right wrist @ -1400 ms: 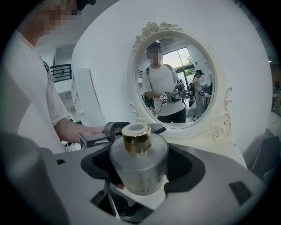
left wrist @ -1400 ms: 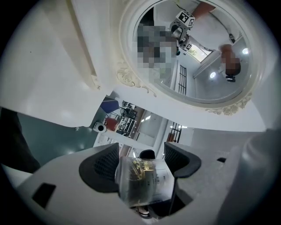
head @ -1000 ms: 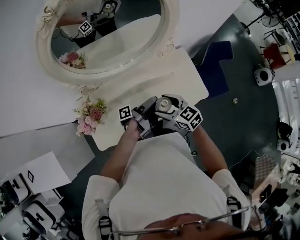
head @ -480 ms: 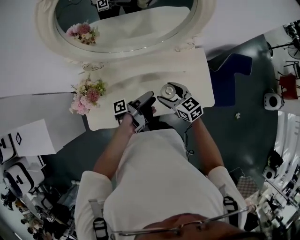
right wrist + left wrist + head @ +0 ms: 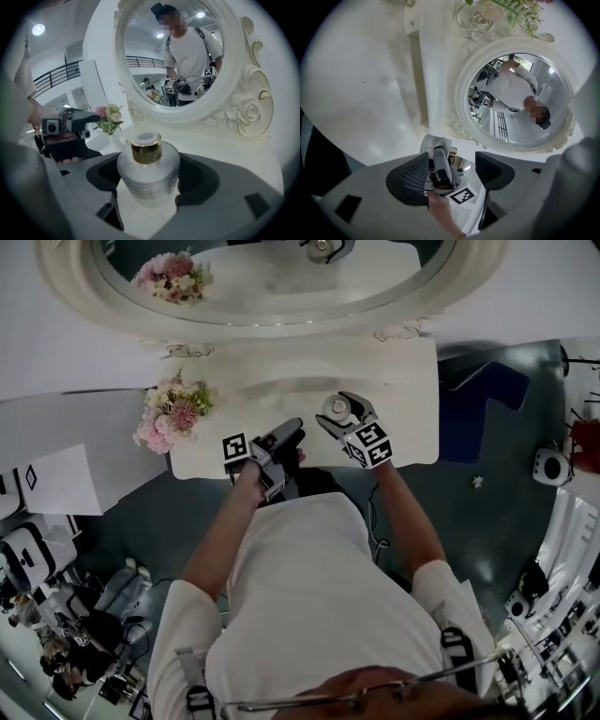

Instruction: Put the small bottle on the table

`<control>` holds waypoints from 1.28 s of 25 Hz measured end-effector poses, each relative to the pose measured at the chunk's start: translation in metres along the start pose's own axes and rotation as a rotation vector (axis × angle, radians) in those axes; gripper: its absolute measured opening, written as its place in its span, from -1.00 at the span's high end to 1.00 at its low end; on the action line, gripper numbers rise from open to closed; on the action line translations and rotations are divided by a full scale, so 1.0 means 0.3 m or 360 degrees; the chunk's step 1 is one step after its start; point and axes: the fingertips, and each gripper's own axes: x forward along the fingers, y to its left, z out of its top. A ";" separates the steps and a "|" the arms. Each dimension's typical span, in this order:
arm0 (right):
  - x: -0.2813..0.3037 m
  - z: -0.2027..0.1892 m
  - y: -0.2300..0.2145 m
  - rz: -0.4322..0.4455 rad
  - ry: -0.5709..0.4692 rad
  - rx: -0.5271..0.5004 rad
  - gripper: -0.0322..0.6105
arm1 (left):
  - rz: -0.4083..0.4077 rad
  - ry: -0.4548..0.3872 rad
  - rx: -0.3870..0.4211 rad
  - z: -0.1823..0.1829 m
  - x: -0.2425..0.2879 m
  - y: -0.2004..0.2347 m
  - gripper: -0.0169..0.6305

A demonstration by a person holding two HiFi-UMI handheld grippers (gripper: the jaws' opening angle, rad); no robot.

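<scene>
A small frosted bottle (image 5: 147, 161) with a gold collar and a white cap stands upright between the jaws of my right gripper (image 5: 149, 187), which is shut on it. In the head view the small bottle (image 5: 335, 409) and the right gripper (image 5: 339, 416) are over the middle of the white dressing table (image 5: 412, 399). Whether the bottle's base touches the tabletop I cannot tell. My left gripper (image 5: 281, 439) hangs at the table's front edge, to the left of the bottle. The left gripper (image 5: 452, 173) is open and holds nothing.
An oval mirror in an ornate white frame (image 5: 281, 326) stands at the back of the table, close behind the bottle (image 5: 243, 112). A small vase of pink flowers (image 5: 173, 413) sits at the table's left end. Dark floor lies to the right of the table.
Both grippers have moved forward. The right one has carried the bottle from the front edge out over the tabletop, and the left has followed to the front edge. The head has tilted forward.
</scene>
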 end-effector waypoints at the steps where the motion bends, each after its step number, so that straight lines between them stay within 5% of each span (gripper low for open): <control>1: 0.024 -0.023 -0.014 -0.0003 0.0017 0.0003 -0.19 | 0.0008 -0.0011 -0.0010 0.002 0.005 0.012 -0.02; 11: 0.224 -0.208 -0.114 -0.0057 0.0169 0.0002 -0.19 | 0.0070 -0.0044 -0.0061 0.028 0.075 0.104 -0.02; 32: 0.336 -0.294 -0.154 -0.0099 0.0268 -0.0031 -0.19 | 0.0069 -0.0115 -0.0115 0.043 0.083 0.099 -0.01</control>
